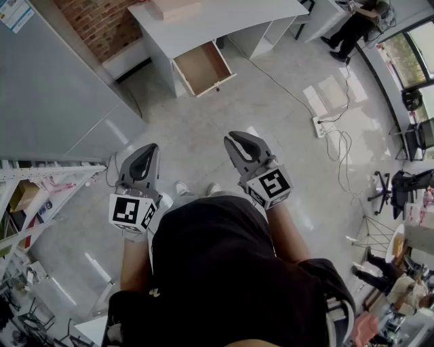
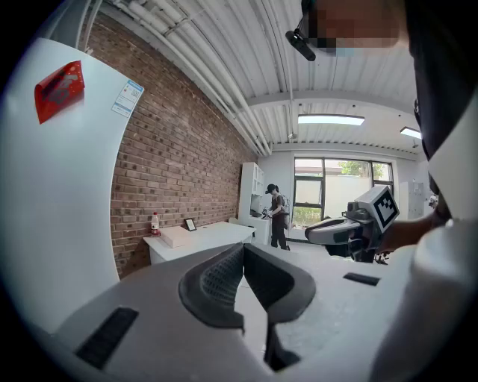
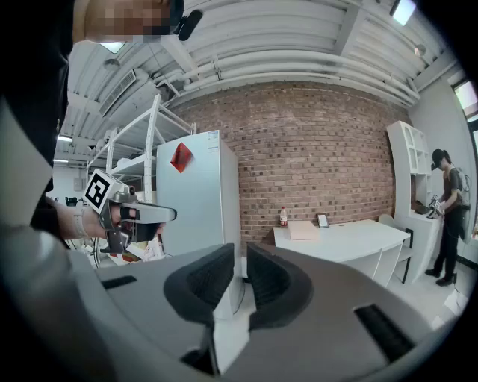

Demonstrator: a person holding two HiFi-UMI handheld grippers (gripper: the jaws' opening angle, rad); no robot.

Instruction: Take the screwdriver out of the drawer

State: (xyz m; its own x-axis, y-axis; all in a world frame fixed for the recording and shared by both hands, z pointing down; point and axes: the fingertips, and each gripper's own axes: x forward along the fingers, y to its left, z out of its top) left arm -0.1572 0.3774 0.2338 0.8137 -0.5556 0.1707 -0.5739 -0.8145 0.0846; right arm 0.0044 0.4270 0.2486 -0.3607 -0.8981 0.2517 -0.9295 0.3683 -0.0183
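Drawer sits open, well apart from left gripper and right gripper.

White desk carries a flat box, its drawer pulled open

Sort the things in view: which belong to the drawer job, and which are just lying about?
For the job: drawer, pulled open; desk; left gripper; right gripper. No screwdriver shows from here.

Lying about: box, bottle, picture frame, power strip, fridge.
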